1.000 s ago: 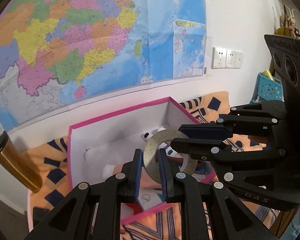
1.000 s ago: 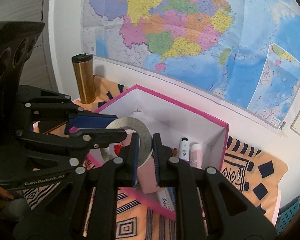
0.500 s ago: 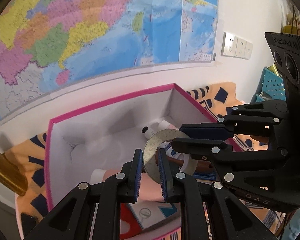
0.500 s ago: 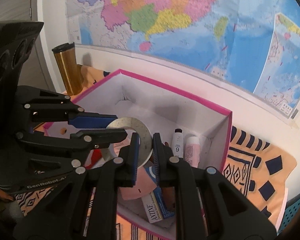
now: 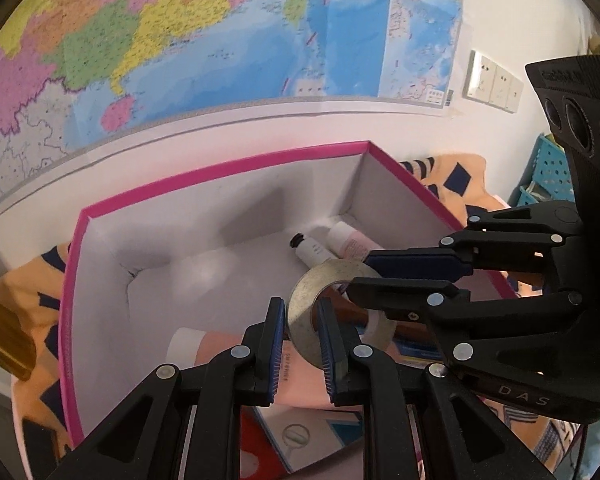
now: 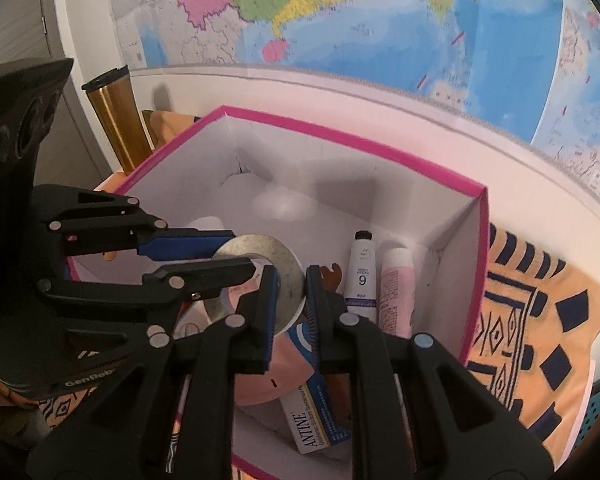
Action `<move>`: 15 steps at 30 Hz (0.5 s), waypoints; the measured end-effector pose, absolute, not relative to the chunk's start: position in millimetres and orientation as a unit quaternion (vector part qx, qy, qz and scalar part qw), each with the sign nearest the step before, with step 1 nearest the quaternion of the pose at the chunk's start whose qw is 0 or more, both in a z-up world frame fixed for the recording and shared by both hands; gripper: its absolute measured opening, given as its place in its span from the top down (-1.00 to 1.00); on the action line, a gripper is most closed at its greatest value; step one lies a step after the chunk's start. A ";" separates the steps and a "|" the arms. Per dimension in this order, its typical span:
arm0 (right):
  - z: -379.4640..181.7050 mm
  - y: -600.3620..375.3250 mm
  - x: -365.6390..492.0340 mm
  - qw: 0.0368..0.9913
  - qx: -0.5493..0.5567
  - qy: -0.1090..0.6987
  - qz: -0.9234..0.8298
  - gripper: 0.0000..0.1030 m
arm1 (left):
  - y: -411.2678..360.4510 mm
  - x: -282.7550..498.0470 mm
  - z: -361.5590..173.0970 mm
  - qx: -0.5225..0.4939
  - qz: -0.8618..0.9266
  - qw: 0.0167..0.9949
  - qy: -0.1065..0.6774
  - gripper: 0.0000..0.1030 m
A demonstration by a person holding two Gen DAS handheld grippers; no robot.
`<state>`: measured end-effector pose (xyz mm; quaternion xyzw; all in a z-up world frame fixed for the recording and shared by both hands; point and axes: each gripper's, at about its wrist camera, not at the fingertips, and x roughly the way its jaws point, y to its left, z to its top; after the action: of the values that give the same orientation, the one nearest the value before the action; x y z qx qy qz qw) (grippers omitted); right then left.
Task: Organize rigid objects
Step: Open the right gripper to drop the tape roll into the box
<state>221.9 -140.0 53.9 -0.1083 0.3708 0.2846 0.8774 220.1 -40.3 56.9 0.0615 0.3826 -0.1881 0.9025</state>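
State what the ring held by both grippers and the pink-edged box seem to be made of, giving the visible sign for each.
Ring: probably metal, dull matte grey; it is thin, flat and faintly speckled, though coated card is possible. Box: likely cardboard, with white matte inner walls, a thin pink edge and creased, slightly torn corners.

Home room, likely bedroom or study: large colourful paper wall map (image 5: 220, 52), white wall sockets (image 5: 492, 82), orange navy-patterned cloth (image 6: 540, 320), gold metal thermos (image 6: 116, 120), turquoise perforated plastic basket (image 5: 548, 176).
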 end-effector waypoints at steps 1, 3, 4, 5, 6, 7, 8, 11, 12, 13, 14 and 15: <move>52.7 -139.0 222.9 0.877 -0.110 0.373 0.282 0.68 | -39.2 220.8 55.8 0.060 -0.187 0.902 0.384 0.61; 51.9 -138.8 224.2 0.877 -0.107 0.376 0.279 0.68 | -34.8 222.1 54.7 0.054 -0.183 0.904 0.384 0.40; 52.2 -139.7 224.7 0.878 -0.104 0.375 0.278 0.64 | -32.7 222.5 54.8 0.051 -0.179 0.905 0.383 0.34; 52.9 -140.5 225.0 0.880 -0.102 0.374 0.275 0.59 | -30.5 222.6 54.8 0.048 -0.176 0.906 0.383 0.27; 53.8 -141.2 225.7 0.881 -0.101 0.373 0.271 0.55 | -27.9 222.9 55.2 0.044 -0.173 0.907 0.383 0.17; 54.8 -142.2 226.2 0.883 -0.099 0.373 0.268 0.47 | -26.1 222.9 55.4 0.042 -0.169 0.908 0.382 0.11; 55.6 -142.8 226.3 0.883 -0.099 0.373 0.266 0.43 | -24.0 223.0 55.9 0.040 -0.163 0.909 0.381 -0.01; 58.6 -145.0 224.9 0.887 -0.099 0.369 0.259 0.26 | -16.9 223.7 56.7 0.030 -0.150 0.912 0.381 -0.23; 59.3 -146.2 224.6 0.889 -0.098 0.369 0.253 0.21 | -14.0 224.0 56.5 0.027 -0.143 0.912 0.383 -0.35; 59.9 -147.6 224.4 0.890 -0.096 0.368 0.251 0.11 | -11.6 224.4 56.3 0.025 -0.134 0.913 0.384 -0.42; 60.4 -148.9 223.9 0.891 -0.093 0.367 0.251 -0.05 | -8.1 224.5 55.9 0.020 -0.127 0.914 0.386 -0.53; 61.1 -150.8 223.1 0.893 -0.089 0.365 0.248 -0.15 | -4.5 224.9 55.7 0.012 -0.123 0.913 0.388 -0.66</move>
<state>223.1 -150.8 61.1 -0.0890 0.3646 0.2483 0.8930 224.9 -4.5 55.7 0.0121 0.3880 -0.1234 0.9133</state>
